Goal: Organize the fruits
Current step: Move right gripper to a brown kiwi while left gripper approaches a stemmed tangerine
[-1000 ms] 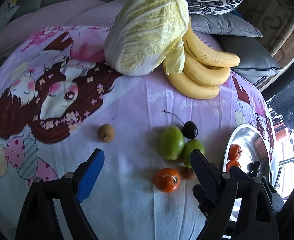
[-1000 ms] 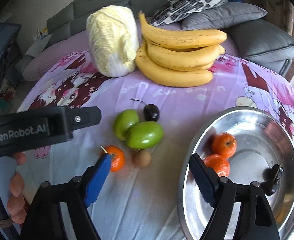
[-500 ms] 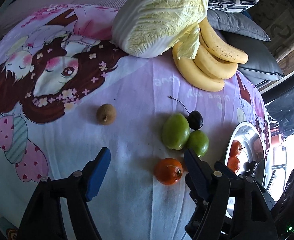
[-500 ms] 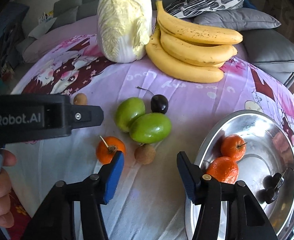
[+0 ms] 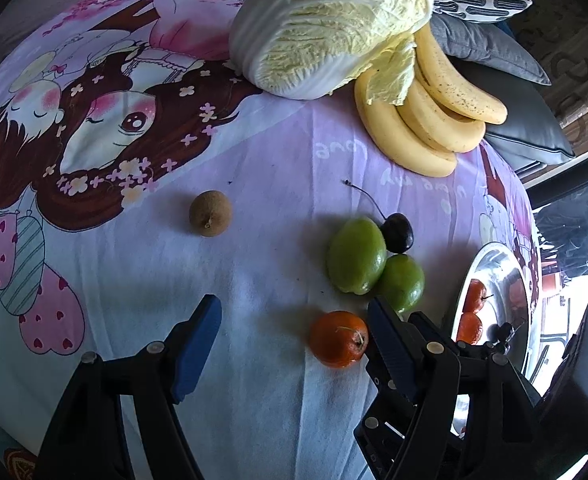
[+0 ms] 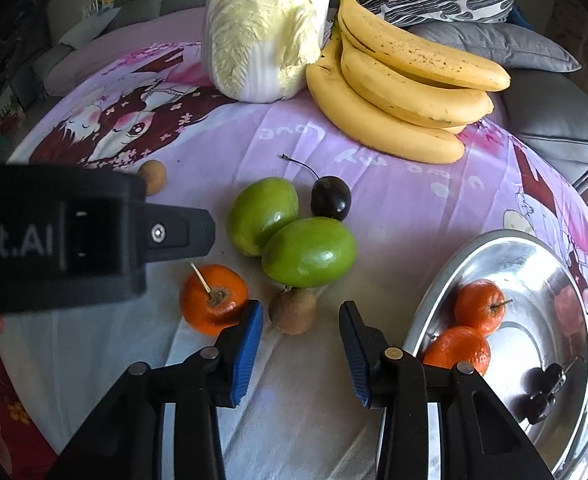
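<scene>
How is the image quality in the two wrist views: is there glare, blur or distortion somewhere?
Left wrist view: strong fisheye bending with dark corners; bright daylight washes out the right edge beyond the metal bowl. Right wrist view: the same curved distortion; the bowl reflects light and nearby colours, the green fruits carry small highlights, and the other gripper's black body is close and slightly soft. Fruits are sharp in both.

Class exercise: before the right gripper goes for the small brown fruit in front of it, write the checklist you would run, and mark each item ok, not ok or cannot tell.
1. Right gripper jaws, just closing, not yet pressing anything: ok.
2. Small brown fruit lined up between and just beyond the fingertips: ok.
3. Room beside it: orange fruit sits against the left finger, green fruit touches it behind: not ok.
4. Metal bowl has bare space: ok.
5. Left gripper open, holding nothing: ok.
6. Fruit firmness: cannot tell.
</scene>
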`<state>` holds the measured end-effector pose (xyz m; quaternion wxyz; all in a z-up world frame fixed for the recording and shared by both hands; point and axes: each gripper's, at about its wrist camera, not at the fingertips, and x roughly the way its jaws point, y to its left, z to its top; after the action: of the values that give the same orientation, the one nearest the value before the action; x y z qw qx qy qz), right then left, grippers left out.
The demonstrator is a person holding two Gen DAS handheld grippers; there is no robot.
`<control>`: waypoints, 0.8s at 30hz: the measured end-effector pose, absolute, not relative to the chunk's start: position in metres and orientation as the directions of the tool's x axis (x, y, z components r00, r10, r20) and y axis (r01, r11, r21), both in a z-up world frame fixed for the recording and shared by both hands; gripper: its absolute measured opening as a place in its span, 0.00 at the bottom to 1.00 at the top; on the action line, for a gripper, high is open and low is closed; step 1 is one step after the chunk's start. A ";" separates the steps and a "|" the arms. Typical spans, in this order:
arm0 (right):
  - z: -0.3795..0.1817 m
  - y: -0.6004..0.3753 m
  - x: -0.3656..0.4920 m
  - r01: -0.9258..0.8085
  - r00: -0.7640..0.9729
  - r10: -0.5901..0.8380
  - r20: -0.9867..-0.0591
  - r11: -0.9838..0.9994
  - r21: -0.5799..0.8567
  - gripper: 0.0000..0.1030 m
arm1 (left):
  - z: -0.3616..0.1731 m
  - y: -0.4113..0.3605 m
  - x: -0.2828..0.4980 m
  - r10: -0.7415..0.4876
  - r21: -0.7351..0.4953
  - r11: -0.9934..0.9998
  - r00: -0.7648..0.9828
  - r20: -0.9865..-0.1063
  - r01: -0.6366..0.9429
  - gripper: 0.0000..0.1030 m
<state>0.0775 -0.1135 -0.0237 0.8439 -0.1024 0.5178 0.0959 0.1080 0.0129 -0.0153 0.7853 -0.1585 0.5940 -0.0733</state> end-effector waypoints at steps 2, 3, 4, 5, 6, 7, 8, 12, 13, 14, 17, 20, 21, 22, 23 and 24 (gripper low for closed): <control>-0.026 -0.113 0.080 -0.269 0.443 0.056 -0.895 0.961 -0.073 0.39 | -0.017 0.014 0.108 -0.299 -0.333 0.940 0.281 -0.912 -0.080 0.74; -0.027 -0.113 0.081 -0.268 0.441 0.059 -0.895 0.961 -0.069 0.38 | -0.017 0.014 0.108 -0.297 -0.331 0.940 0.279 -0.913 -0.082 0.74; -0.028 -0.113 0.082 -0.267 0.439 0.061 -0.896 0.961 -0.065 0.36 | -0.018 0.014 0.108 -0.295 -0.329 0.941 0.277 -0.914 -0.082 0.74; -0.028 -0.113 0.083 -0.265 0.437 0.062 -0.898 0.962 -0.063 0.36 | -0.019 0.014 0.108 -0.295 -0.328 0.941 0.275 -0.915 -0.082 0.74; -0.029 -0.113 0.083 -0.262 0.436 0.061 -0.898 0.963 -0.062 0.33 | -0.019 0.013 0.108 -0.296 -0.328 0.941 0.273 -0.915 -0.082 0.74; -0.029 -0.114 0.083 -0.259 0.435 0.067 -0.898 0.964 -0.053 0.32 | -0.019 0.013 0.108 -0.299 -0.331 0.940 0.272 -0.915 -0.080 0.74; -0.029 -0.114 0.084 -0.259 0.431 0.076 -0.899 0.965 -0.043 0.30 | -0.020 0.011 0.108 -0.300 -0.332 0.940 0.271 -0.915 -0.078 0.74; -0.028 -0.115 0.082 -0.257 0.425 0.088 -0.901 0.966 -0.027 0.27 | -0.022 0.007 0.109 -0.303 -0.331 0.941 0.263 -0.916 -0.069 0.74; -0.028 -0.116 0.081 -0.255 0.423 0.090 -0.902 0.967 -0.023 0.27 | -0.023 0.006 0.109 -0.306 -0.333 0.940 0.260 -0.916 -0.066 0.74; -0.028 -0.117 0.080 -0.251 0.421 0.093 -0.902 0.968 -0.017 0.27 | -0.023 0.004 0.109 -0.309 -0.335 0.940 0.257 -0.916 -0.062 0.74; -0.028 -0.120 0.078 -0.244 0.413 0.104 -0.905 0.970 0.000 0.27 | -0.025 -0.002 0.110 -0.317 -0.338 0.940 0.247 -0.916 -0.047 0.74; -0.027 -0.122 0.074 -0.237 0.408 0.110 -0.906 0.971 0.011 0.27 | -0.029 -0.008 0.111 -0.317 -0.335 0.942 0.234 -0.919 -0.038 0.74; -0.027 -0.123 0.074 -0.235 0.407 0.111 -0.907 0.972 0.014 0.27 | -0.030 -0.010 0.111 -0.317 -0.334 0.942 0.231 -0.920 -0.035 0.74; -0.026 -0.123 0.073 -0.231 0.406 0.111 -0.907 0.973 0.016 0.27 | -0.031 -0.011 0.111 -0.318 -0.333 0.942 0.228 -0.920 -0.030 0.74; -0.026 -0.124 0.071 -0.228 0.407 0.110 -0.907 0.974 0.016 0.27 | -0.031 -0.013 0.111 -0.318 -0.332 0.943 0.225 -0.921 -0.027 0.74; -0.025 -0.125 0.070 -0.224 0.407 0.109 -0.907 0.975 0.017 0.27 | -0.032 -0.015 0.111 -0.318 -0.331 0.943 0.223 -0.922 -0.023 0.74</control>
<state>0.0702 -0.1248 -0.0254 0.8369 -0.0536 0.5356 0.0993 0.1109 -0.0150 -0.0322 0.7695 -0.1384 0.6161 -0.0959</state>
